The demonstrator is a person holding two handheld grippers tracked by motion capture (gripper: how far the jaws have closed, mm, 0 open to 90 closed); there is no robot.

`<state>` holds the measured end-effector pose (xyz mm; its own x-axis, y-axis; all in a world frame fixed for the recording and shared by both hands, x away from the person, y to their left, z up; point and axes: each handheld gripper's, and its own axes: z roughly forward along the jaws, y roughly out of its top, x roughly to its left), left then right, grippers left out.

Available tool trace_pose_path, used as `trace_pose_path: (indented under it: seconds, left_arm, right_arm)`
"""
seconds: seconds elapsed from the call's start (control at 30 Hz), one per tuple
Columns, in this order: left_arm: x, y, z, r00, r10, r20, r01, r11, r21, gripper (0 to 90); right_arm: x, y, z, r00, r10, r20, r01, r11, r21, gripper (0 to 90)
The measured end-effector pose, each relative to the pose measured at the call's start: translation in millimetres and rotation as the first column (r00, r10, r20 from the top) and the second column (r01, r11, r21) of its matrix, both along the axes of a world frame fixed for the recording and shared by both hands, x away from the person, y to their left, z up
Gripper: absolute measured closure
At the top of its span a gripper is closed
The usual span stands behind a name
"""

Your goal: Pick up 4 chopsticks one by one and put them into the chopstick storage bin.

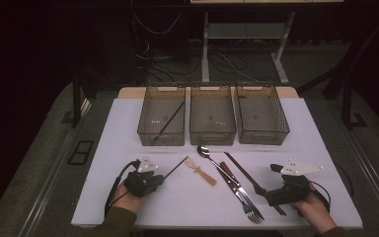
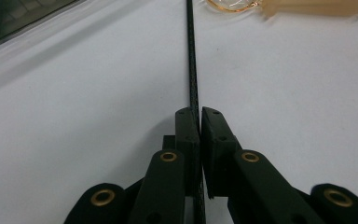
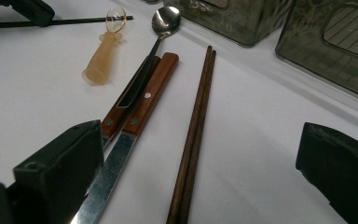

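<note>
While my left gripper pinches the black chopstick lying on the counter, near left, jaws closed, it looks thin, stiff, light and slippery. I'd keep hold near this end; right gripper stands open.

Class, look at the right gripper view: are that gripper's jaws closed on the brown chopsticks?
No: the right gripper stands wide open, with the brown chopsticks lying untouched on the table between its jaws.

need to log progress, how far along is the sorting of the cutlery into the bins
Done: one black chopstick already lies in the left bin.
In hand: the left gripper is shut on the second black chopstick, low over the table.
Left: the spoon, two wooden-handled utensils, brown chopsticks and the small amber tool wait on the table; the right gripper stands open above them.
</note>
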<state>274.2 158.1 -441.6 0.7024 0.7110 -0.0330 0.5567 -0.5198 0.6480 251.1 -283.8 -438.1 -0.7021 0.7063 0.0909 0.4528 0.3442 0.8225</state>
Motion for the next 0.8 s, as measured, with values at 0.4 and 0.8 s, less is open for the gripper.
trace_pose_path:
  seconds: [0.4,0.8]
  left_arm:
    - [3.9,0.0,2.6,0.9997,-0.02,-0.013,0.02,0.9998,0.008,85.3]
    - [7.1,5.3,11.2,0.9998,-0.003,-0.022,0.003,0.9996,-0.029,85.4]
  right_arm:
    - [-0.4,-0.3,0.5,1.0,0.002,-0.001,-0.002,1.0,0.003,1.1]
    - [-0.4,0.0,0.8,1.0,0.005,0.0,-0.005,1.0,0.005,1.1]
